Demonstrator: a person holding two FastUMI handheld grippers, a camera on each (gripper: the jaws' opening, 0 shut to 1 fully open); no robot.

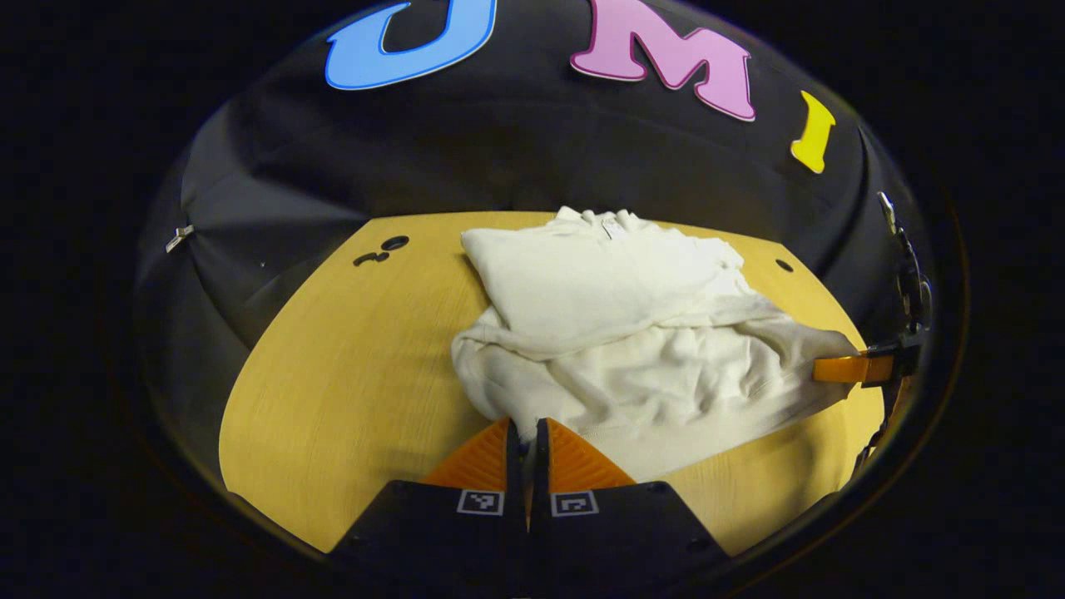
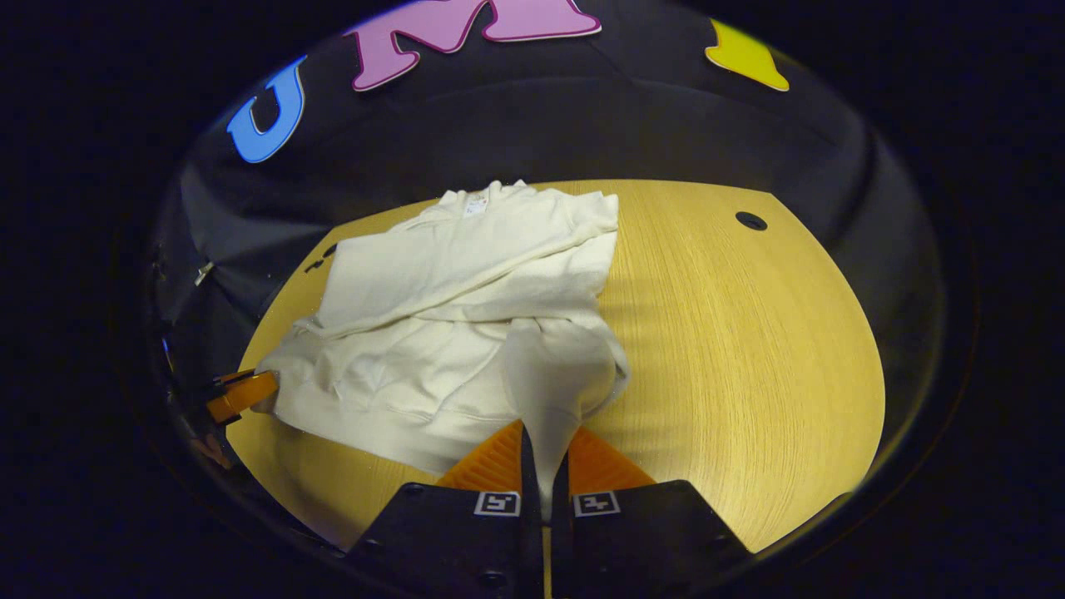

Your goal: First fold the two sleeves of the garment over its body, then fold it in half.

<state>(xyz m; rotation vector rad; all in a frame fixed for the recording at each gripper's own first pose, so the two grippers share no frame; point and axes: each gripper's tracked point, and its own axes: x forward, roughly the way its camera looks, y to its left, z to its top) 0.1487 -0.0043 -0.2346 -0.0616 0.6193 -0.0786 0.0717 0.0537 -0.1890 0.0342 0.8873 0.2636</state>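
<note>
A cream long-sleeved garment (image 1: pixel 616 333) lies on the wooden table (image 1: pixel 349 374), collar at the far side, with a sleeve folded across its body. My left gripper (image 1: pixel 526 428) sits at the garment's near left hem corner, fingers closed to a narrow slit right at the cloth edge. In the right gripper view the garment (image 2: pixel 449 333) rises in a white strip into my right gripper (image 2: pixel 545 437), which is shut on its near right hem corner. The right gripper (image 1: pixel 849 368) also shows at the garment's far corner in the left gripper view, and the left gripper (image 2: pixel 245 391) touches the opposite corner in the right gripper view.
Bare tabletop (image 2: pixel 749 349) stretches to the right of the garment in the right gripper view. A small dark hole (image 2: pixel 750 220) marks the far right of the table, and dark cut-outs (image 1: pixel 391 244) mark the far left. Black cloth walls close in behind.
</note>
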